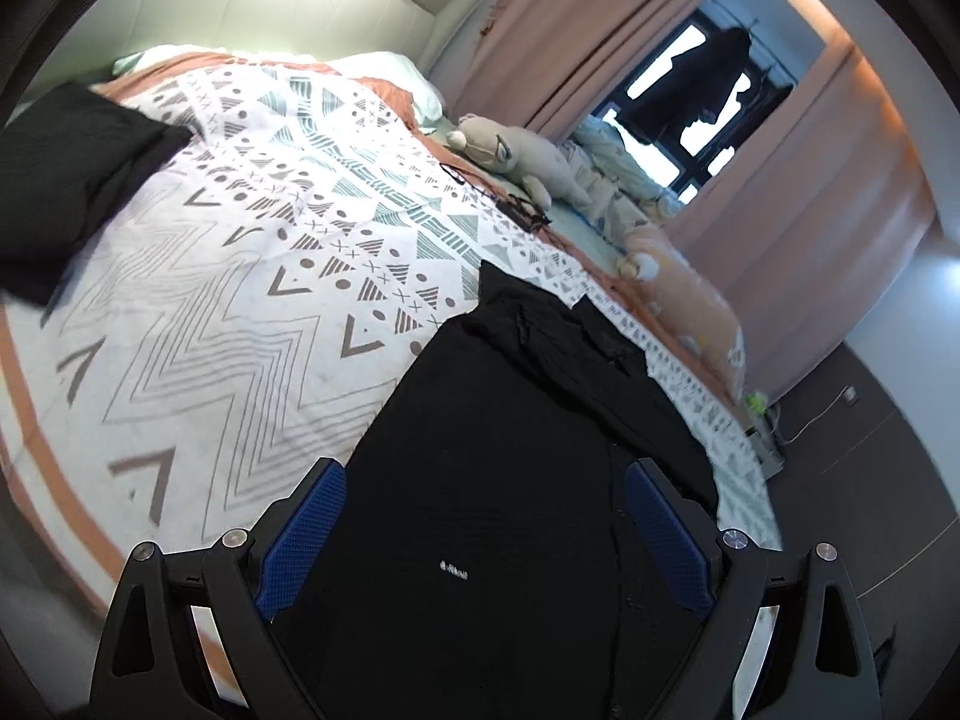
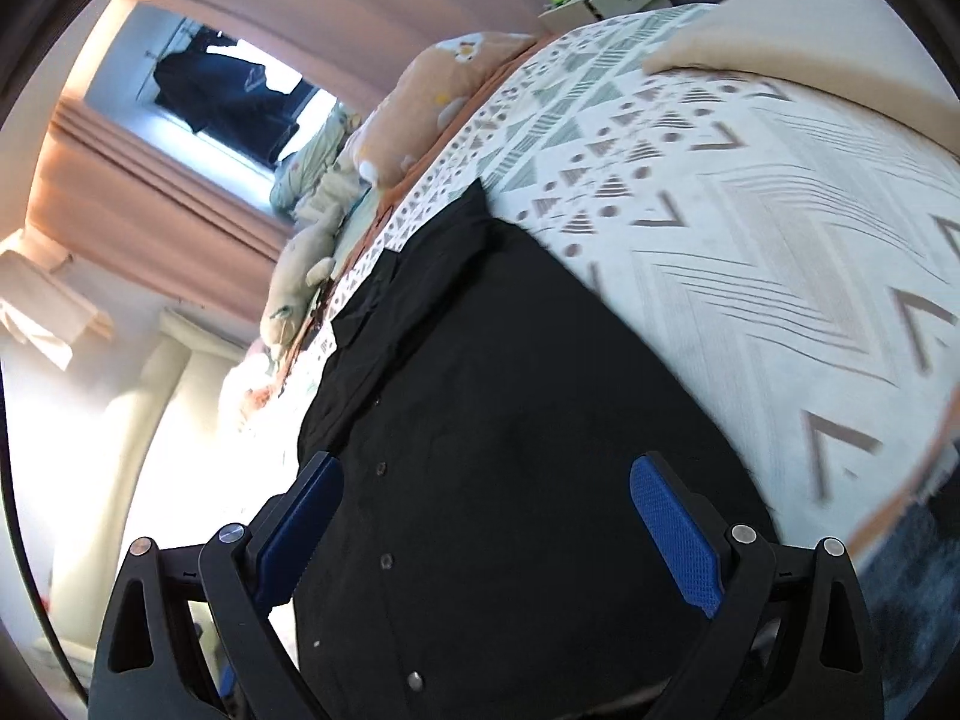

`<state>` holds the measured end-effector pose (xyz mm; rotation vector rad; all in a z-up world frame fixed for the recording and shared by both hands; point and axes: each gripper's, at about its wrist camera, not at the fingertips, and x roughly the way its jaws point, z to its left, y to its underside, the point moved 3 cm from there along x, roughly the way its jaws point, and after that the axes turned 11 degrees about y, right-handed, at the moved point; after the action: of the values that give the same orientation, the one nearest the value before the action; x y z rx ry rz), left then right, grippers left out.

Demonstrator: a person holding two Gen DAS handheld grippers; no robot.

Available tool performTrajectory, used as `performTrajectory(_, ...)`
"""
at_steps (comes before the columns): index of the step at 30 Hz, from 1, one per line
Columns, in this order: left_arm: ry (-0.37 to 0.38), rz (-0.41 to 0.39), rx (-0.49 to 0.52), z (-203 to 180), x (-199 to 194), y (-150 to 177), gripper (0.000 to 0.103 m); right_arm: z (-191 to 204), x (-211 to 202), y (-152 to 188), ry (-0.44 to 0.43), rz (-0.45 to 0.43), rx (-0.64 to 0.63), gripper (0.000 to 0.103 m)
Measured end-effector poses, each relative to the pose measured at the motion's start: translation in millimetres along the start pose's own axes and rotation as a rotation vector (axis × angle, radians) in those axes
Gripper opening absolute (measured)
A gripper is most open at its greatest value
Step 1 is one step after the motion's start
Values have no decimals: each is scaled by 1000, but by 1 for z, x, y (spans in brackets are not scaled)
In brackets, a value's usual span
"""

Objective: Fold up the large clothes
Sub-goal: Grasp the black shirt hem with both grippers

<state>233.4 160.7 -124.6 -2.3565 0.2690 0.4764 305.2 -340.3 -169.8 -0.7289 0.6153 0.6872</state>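
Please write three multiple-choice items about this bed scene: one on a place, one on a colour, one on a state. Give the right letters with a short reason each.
1. Where does the black button-front garment lie?
A. On the patterned white bedspread
B. On the floor
C. On a chair

2. What colour are the ribbed pads of the left hand-held gripper?
A. Red
B. Blue
C. Yellow

3. In what state is the right hand-held gripper?
A. Shut on the garment
B. Shut on a pillow
C. Open, gripping nothing

Answers:
1. A: the dark cloth is spread flat over the bedspread, near the side with the beige plush toy.
2. B: both pads in the left wrist view are blue.
3. C: its two fingers stand wide apart, and the garment lies flat below them with no cloth pinched.
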Motion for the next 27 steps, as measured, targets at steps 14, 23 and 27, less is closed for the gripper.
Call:
performTrajectory(14,-8,61,62,2,-68,69,94,-75,-72,30,29,-17,-10,97)
performTrajectory(23,25,78,31,19,-105,80,94,-109,-92,44,37,5,-64,91)
performTrajectory(27,43,94,-1,32,-105,79,83,-117,-89,46,26,33,-84,83)
